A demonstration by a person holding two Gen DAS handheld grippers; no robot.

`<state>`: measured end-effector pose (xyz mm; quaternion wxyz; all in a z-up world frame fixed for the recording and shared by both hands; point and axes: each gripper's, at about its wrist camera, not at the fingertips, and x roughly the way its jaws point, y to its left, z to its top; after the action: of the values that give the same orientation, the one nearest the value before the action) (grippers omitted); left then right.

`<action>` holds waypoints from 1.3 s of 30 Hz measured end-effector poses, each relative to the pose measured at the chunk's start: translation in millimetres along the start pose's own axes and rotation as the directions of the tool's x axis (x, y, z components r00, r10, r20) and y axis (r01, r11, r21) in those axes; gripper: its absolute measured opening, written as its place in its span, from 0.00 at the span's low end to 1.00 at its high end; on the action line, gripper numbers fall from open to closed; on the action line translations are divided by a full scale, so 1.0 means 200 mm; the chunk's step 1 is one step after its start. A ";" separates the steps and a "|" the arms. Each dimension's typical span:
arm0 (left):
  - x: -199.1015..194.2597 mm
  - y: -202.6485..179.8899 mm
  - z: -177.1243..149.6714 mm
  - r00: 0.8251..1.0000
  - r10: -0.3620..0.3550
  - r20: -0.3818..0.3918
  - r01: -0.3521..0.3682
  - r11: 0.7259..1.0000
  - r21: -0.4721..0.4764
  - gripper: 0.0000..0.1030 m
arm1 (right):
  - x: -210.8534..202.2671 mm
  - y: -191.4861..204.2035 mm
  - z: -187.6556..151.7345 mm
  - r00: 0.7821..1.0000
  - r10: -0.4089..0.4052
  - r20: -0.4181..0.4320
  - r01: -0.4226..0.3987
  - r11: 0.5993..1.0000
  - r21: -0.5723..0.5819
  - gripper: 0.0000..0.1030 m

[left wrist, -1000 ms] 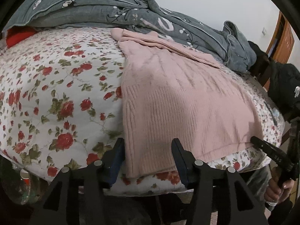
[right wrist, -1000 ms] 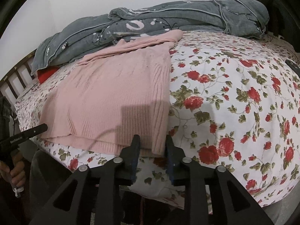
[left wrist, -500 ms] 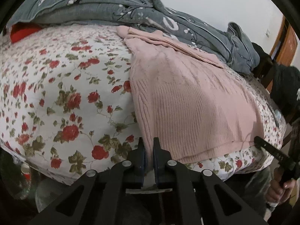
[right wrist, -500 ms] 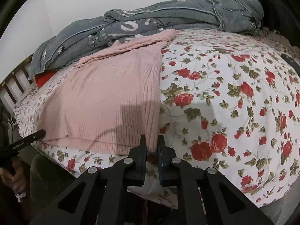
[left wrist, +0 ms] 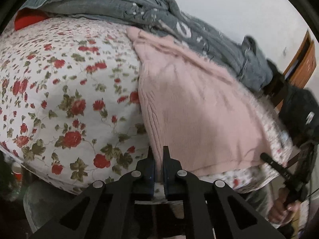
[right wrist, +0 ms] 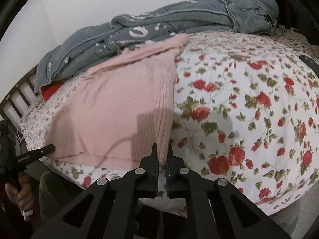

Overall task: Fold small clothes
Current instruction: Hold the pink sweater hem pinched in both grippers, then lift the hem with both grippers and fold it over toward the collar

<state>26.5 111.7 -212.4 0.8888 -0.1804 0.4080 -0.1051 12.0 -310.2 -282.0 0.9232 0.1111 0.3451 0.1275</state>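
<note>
Both grippers — left [left wrist: 156, 155], right [right wrist: 161, 153] — have just clamped the pink sweater's [left wrist: 199, 109] near hem corners; next, lift evenly and fold it away.

You see a floral bedsheet [left wrist: 59, 103] covering the bed. A grey blanket [right wrist: 179, 25] lies bunched along its far edge by the white wall [right wrist: 79, 10], partly over a red pillow [left wrist: 28, 20]. A wooden door [left wrist: 303, 59] stands at the right.
</note>
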 end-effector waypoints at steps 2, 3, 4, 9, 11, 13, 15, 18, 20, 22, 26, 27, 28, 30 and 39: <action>-0.06 0.00 0.03 0.999 -0.024 0.032 0.025 1.000 -0.019 0.07 | -0.06 0.01 0.03 0.999 0.020 0.034 -0.020 1.000 0.000 0.05; -0.08 0.00 0.04 0.999 -0.028 0.042 0.029 0.999 -0.023 0.07 | -0.08 0.01 0.04 0.999 0.032 0.043 -0.032 0.999 0.005 0.04; -0.10 0.00 0.06 0.998 -0.034 0.055 0.035 0.999 -0.023 0.06 | -0.10 0.01 0.06 0.997 0.050 0.052 -0.051 0.999 0.014 0.04; -0.20 -0.05 0.14 0.993 -0.041 0.108 0.041 0.999 0.001 0.06 | -0.18 0.01 0.16 0.990 0.103 0.097 -0.108 0.993 0.053 0.04; -0.23 -0.07 0.18 0.991 -0.038 0.131 0.037 0.999 0.010 0.06 | -0.21 0.02 0.21 0.986 0.124 0.111 -0.131 0.989 0.064 0.04; -0.27 -0.09 0.22 0.987 -0.041 0.154 0.039 0.999 0.013 0.06 | -0.22 0.04 0.26 0.983 0.137 0.124 -0.146 0.987 0.067 0.04; -0.30 -0.09 0.27 0.984 -0.051 0.170 0.051 0.999 0.005 0.06 | -0.24 0.06 0.34 0.978 0.150 0.143 -0.161 0.985 0.069 0.04; -0.32 -0.10 0.38 0.980 -0.055 0.189 0.060 0.998 -0.023 0.06 | -0.25 0.08 0.44 0.971 0.177 0.161 -0.193 0.977 0.086 0.04; -0.32 -0.10 0.44 0.978 -0.061 0.198 0.071 0.997 -0.043 0.06 | -0.24 0.08 0.53 0.966 0.191 0.172 -0.211 0.972 0.106 0.04; -0.31 -0.12 0.54 0.977 -0.057 0.207 0.070 0.996 -0.055 0.06 | -0.22 0.08 0.62 0.963 0.202 0.179 -0.226 0.966 0.125 0.04; -0.26 -0.12 0.72 0.975 -0.041 0.220 0.058 0.996 -0.072 0.06 | -0.15 0.06 0.79 0.955 0.222 0.195 -0.255 0.953 0.161 0.04; -0.23 -0.12 0.76 0.974 -0.040 0.221 0.059 0.995 -0.080 0.06 | -0.13 0.05 0.83 0.953 0.228 0.199 -0.262 0.950 0.169 0.04; -0.21 -0.12 0.82 0.974 -0.040 0.222 0.062 0.994 -0.090 0.06 | -0.10 0.04 0.88 0.951 0.233 0.203 -0.271 0.945 0.185 0.04; -0.16 -0.11 0.91 0.974 -0.037 0.225 0.061 0.993 -0.101 0.06 | -0.04 0.02 0.96 0.949 0.238 0.206 -0.279 0.939 0.201 0.04; 0.24 -0.09 1.25 0.981 0.012 0.193 0.013 0.991 -0.130 0.06 | 0.34 -0.05 1.31 0.955 0.235 0.180 -0.276 0.926 0.257 0.04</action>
<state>248.0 139.1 -87.0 0.9106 -0.2474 0.3255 -0.0604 238.5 -329.0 -133.5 0.8964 0.2933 0.2737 0.1883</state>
